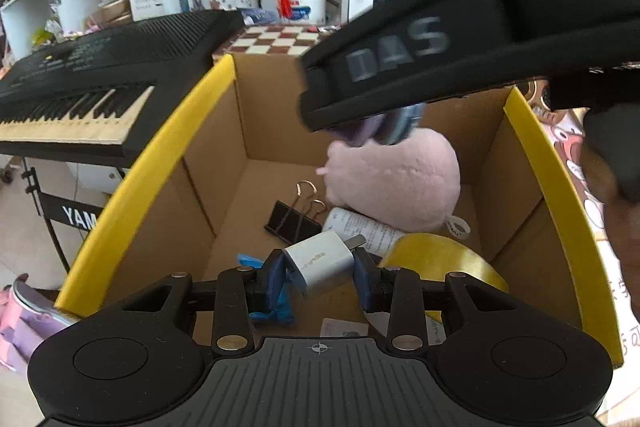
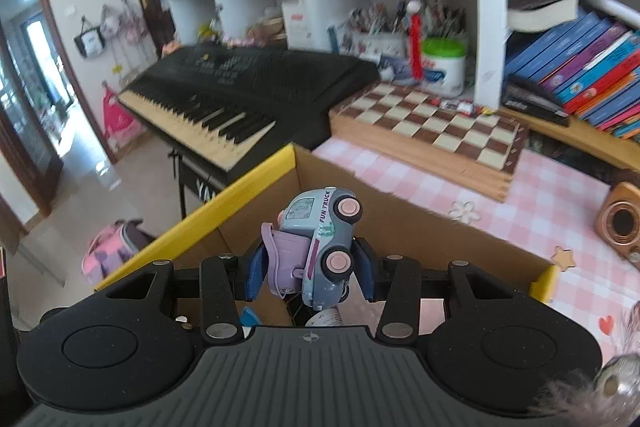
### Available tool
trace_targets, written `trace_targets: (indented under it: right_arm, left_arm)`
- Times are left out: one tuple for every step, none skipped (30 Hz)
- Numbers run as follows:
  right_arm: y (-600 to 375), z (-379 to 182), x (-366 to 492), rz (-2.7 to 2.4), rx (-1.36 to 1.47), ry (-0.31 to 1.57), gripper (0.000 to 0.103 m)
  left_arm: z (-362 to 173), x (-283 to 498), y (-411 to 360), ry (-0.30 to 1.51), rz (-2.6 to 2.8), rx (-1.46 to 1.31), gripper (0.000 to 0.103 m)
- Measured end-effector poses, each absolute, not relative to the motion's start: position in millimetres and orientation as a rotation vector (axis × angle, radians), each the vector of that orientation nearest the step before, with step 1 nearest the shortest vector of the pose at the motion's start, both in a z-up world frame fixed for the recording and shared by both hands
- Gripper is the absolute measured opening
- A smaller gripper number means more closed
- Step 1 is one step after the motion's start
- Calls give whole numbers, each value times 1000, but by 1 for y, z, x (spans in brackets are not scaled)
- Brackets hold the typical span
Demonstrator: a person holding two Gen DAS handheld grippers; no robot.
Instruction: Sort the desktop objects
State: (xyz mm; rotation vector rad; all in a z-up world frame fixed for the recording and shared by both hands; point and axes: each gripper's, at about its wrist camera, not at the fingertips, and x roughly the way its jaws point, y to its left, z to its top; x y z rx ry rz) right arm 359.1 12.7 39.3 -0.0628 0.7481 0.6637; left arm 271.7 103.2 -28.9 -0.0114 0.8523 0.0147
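Note:
My left gripper (image 1: 319, 273) is shut on a silver USB charger (image 1: 320, 261), held over the open cardboard box with yellow rims (image 1: 152, 163). Inside the box lie a pink plush (image 1: 394, 177), a black binder clip (image 1: 294, 217), a yellow tape roll (image 1: 444, 259), a printed paper (image 1: 366, 229) and a blue item (image 1: 276, 313). My right gripper (image 2: 310, 263) is shut on a blue-grey toy truck (image 2: 326, 247) with pink wheels, above the box's rim (image 2: 248, 183). In the left wrist view the right gripper's black body (image 1: 440, 55) crosses above the box with the toy under it.
A black keyboard (image 2: 240, 95) stands left of the box. Behind lie a chessboard (image 2: 432, 131), pen cups, a green-lidded tub (image 2: 444, 67) and shelved books (image 2: 580, 67). A small wooden speaker (image 2: 620, 223) sits on the pink checked cloth (image 2: 540, 203). A hand (image 1: 616, 187) shows at right.

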Motion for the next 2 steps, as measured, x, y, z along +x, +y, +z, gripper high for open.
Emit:
trace_targets:
  right_arm:
    - [15, 36, 362, 673, -67, 764, 42]
    - [17, 32, 366, 680, -67, 784, 42]
  left_arm:
    - [-29, 274, 103, 856, 13, -14, 35]
    - [-30, 275, 103, 857, 11, -13, 35]
